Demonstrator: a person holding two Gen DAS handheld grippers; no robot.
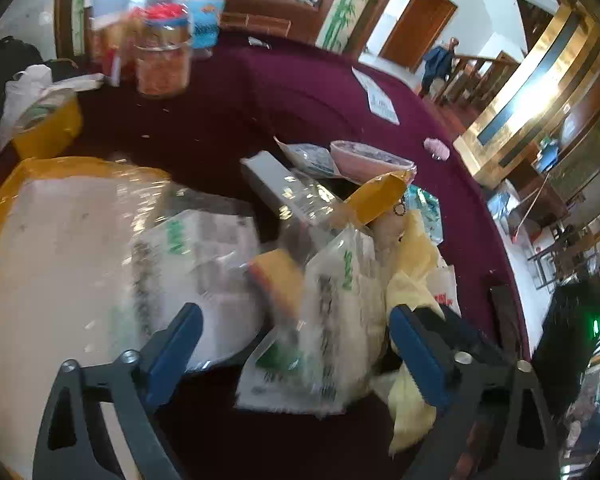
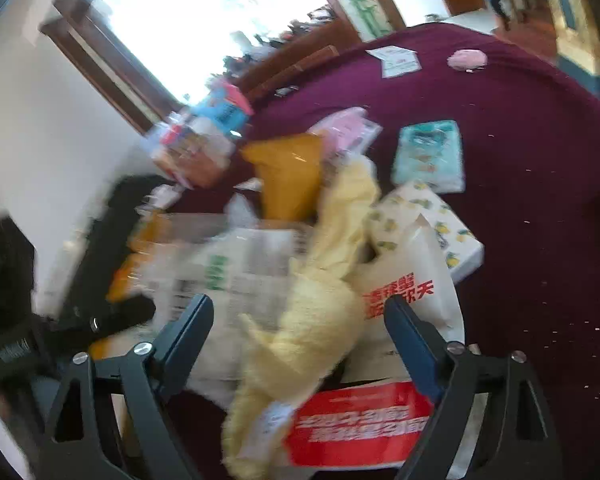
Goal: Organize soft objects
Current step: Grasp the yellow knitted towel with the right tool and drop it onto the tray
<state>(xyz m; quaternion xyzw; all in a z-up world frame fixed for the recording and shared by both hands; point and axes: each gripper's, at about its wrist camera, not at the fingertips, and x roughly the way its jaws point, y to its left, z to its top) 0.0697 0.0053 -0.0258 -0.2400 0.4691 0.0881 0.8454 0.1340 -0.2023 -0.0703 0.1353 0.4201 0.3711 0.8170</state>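
A heap of soft goods lies on a maroon tablecloth (image 1: 260, 92). In the left wrist view, my left gripper (image 1: 296, 344) is open above a clear tissue pack with green print (image 1: 336, 312), beside a yellow towel (image 1: 412, 280). A large white pack with yellow edging (image 1: 60, 248) lies at the left. In the right wrist view, my right gripper (image 2: 300, 332) is open over the yellow towel (image 2: 312, 320), with a white bag with red print (image 2: 404, 292) to its right and a tissue pack (image 2: 240, 272) to its left.
Jars with snacks (image 1: 164, 52) and a blue box (image 1: 206, 16) stand at the table's far side. A teal pack (image 2: 428, 156), a lemon-print pack (image 2: 432, 224), a pink pack (image 2: 348, 128), a pink puff (image 2: 468, 58) and a paper sheet (image 2: 396, 60) lie on the cloth. A black bag (image 2: 112, 240) stands at the left.
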